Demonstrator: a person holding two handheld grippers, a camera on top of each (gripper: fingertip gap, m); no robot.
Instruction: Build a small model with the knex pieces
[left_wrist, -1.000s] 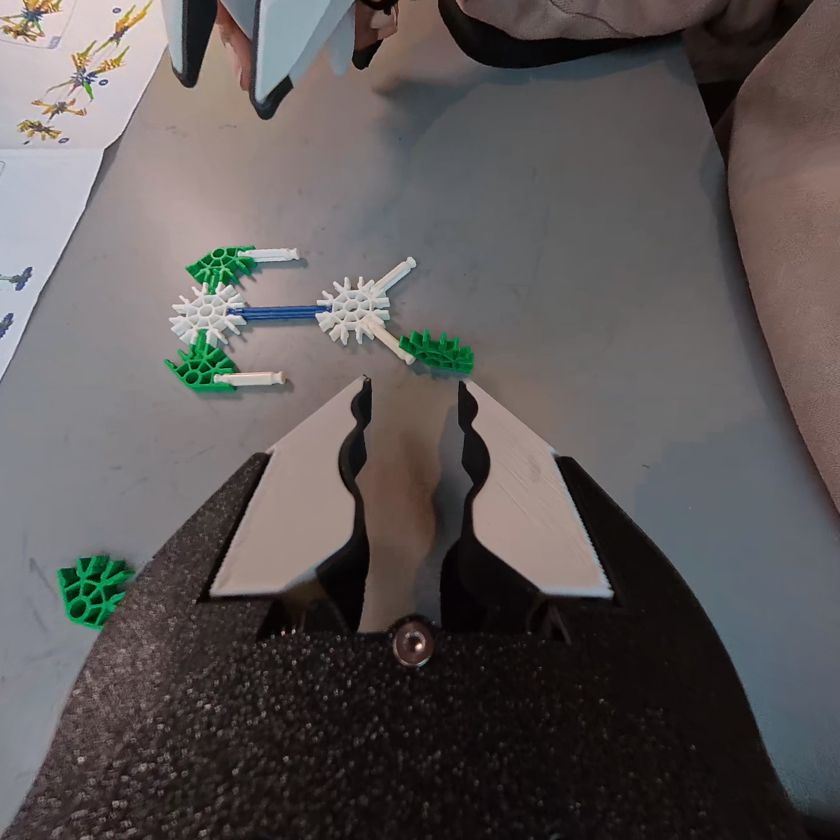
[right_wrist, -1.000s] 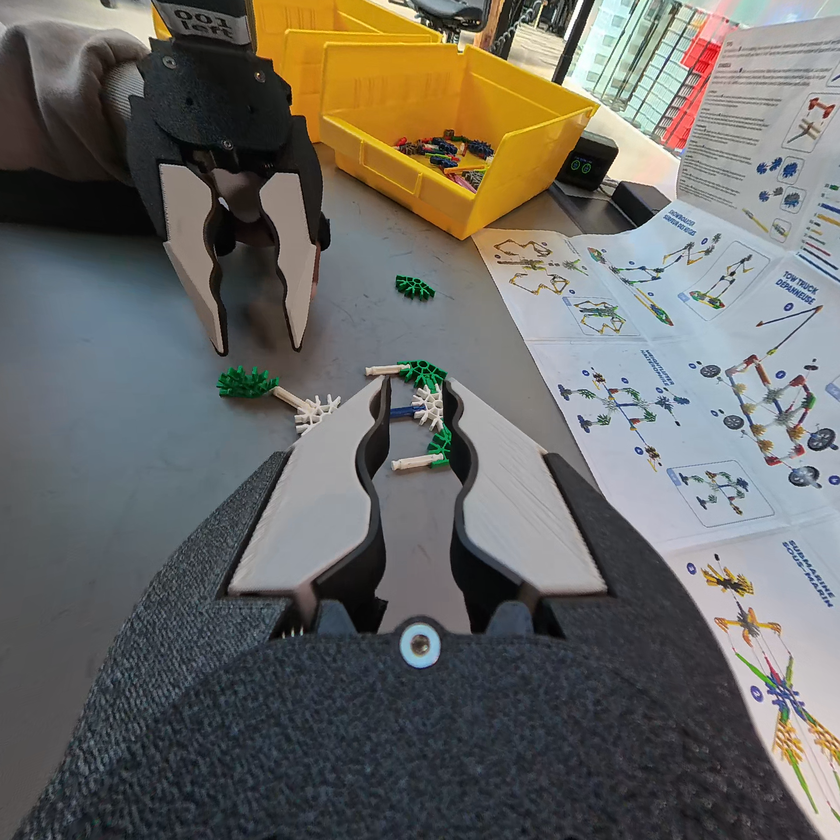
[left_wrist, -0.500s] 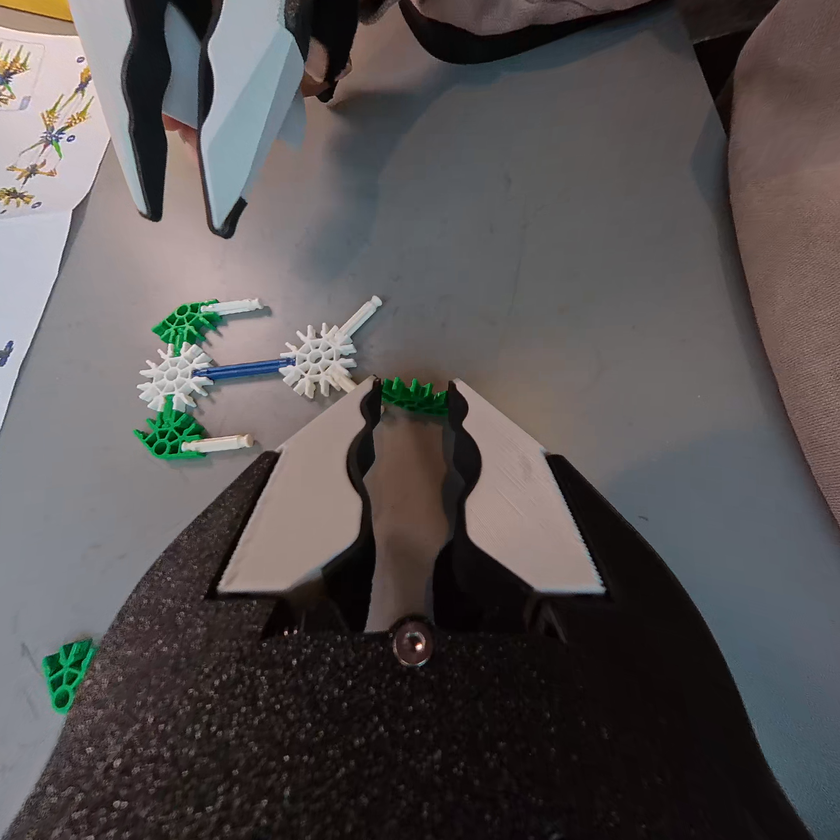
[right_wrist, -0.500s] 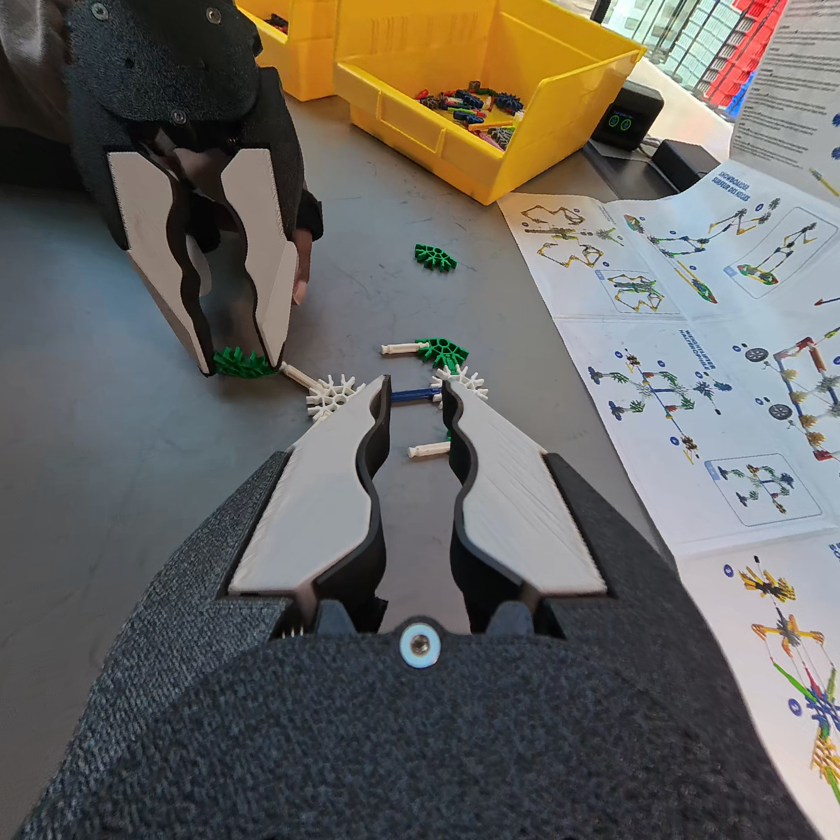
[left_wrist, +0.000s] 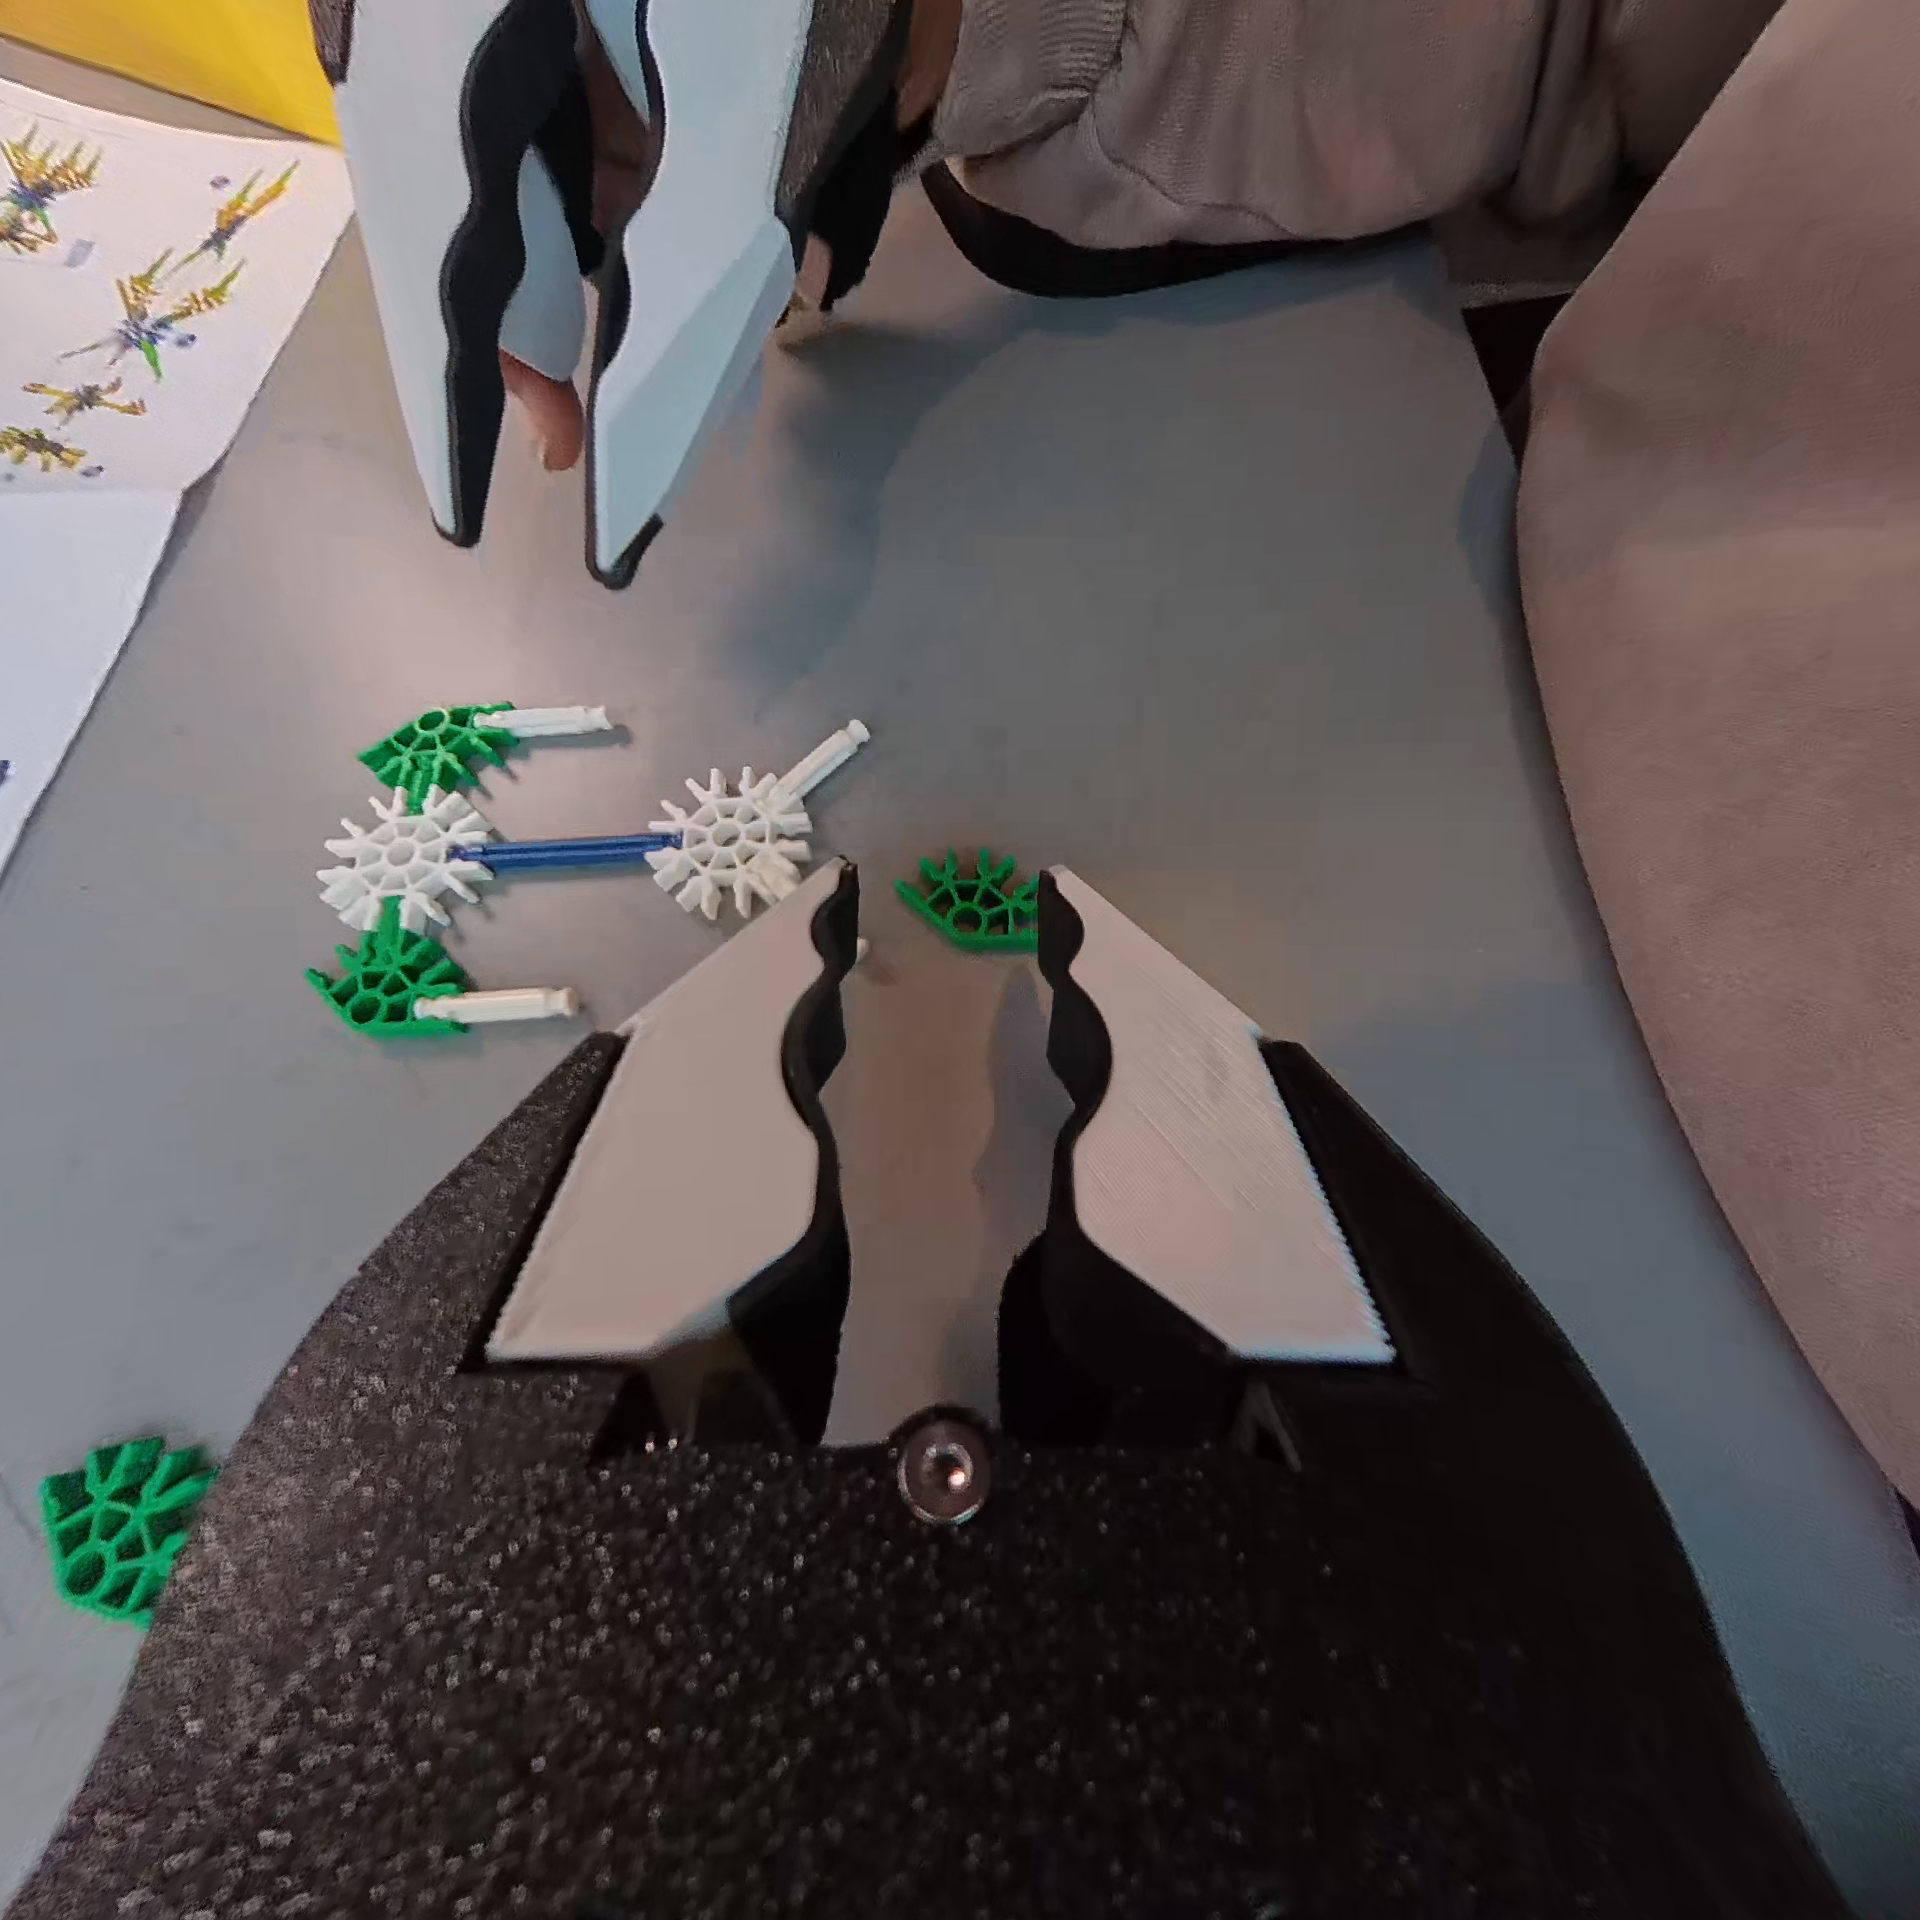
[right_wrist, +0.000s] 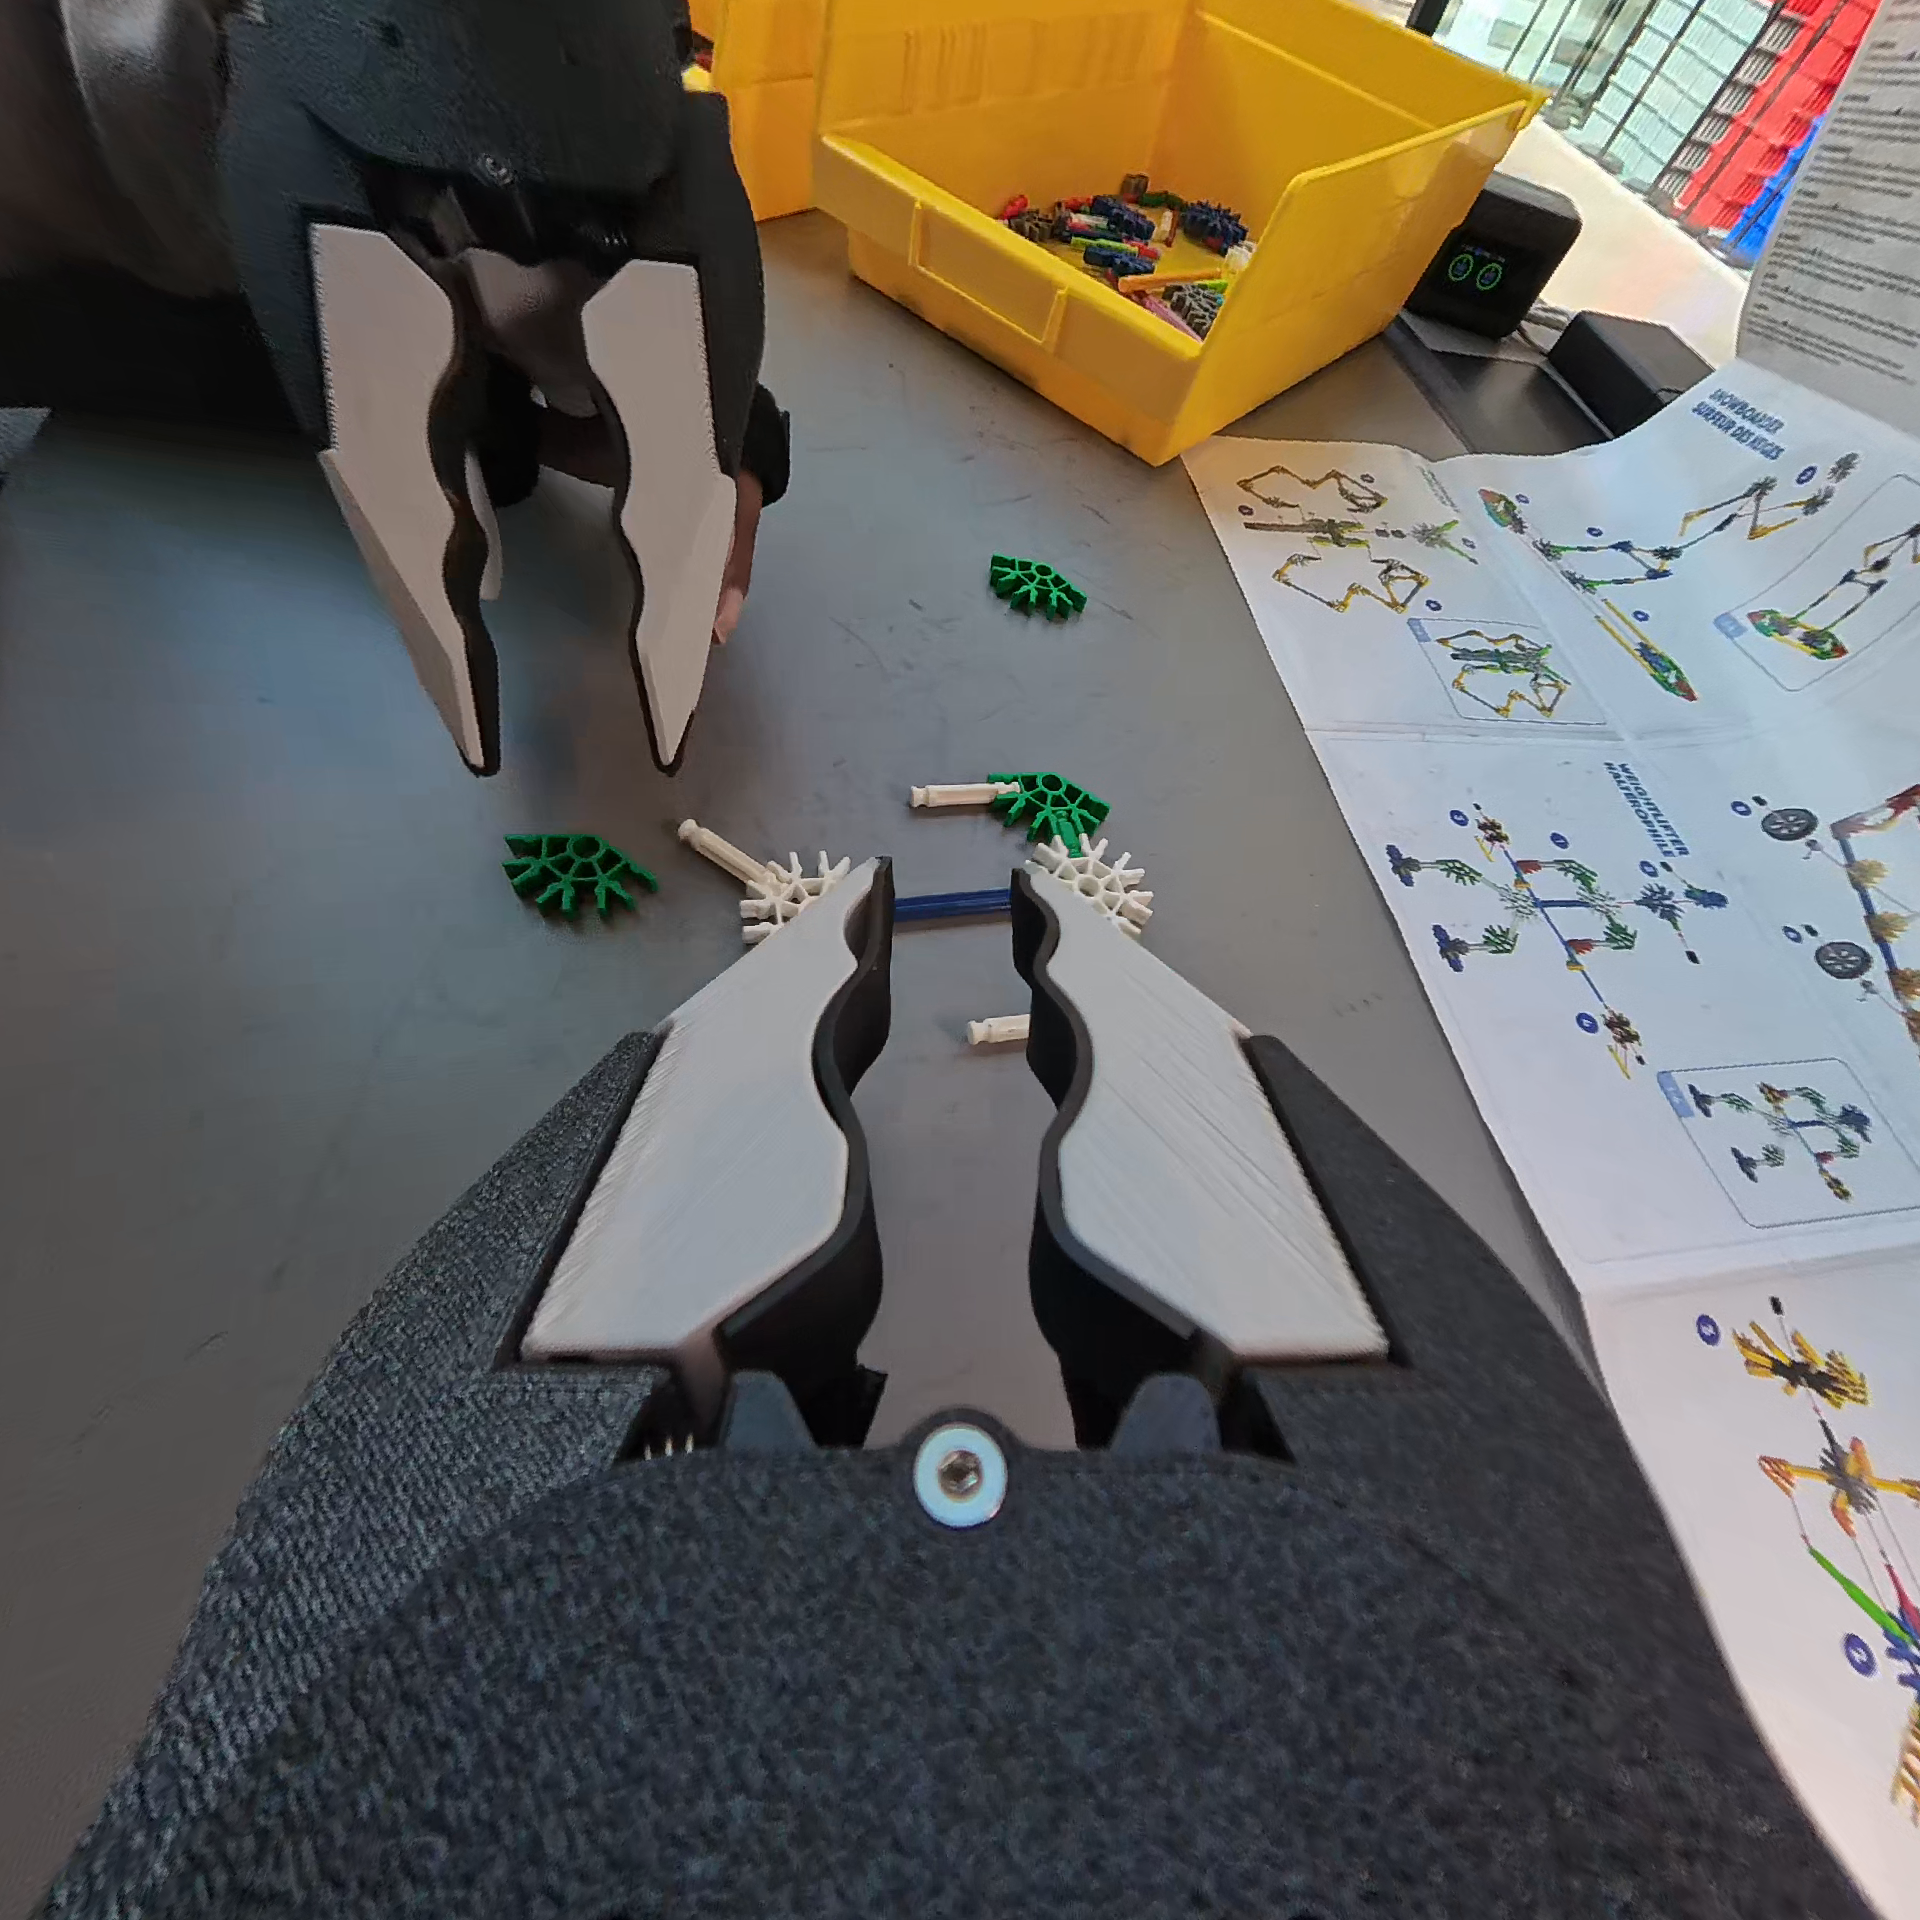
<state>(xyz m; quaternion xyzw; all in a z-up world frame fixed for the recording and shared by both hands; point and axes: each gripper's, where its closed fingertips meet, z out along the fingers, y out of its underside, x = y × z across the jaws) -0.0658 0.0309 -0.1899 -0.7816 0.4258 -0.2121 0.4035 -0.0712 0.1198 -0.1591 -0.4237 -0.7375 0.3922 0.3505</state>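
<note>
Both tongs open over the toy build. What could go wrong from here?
1. The loose green piece lies apart from its white peg; the left tongs could shove it rather than grip it.
2. The right tongs straddle the blue rod; closing there might drag the whole flat build sideways.

Workshop bench: yellow parts bin (right_wrist: 1195, 343)

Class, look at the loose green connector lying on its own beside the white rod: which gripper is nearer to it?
Left. The left gripper is open with the green connector right at its fingertips. The right gripper, also open, sits over the blue rod, farther away.
</note>
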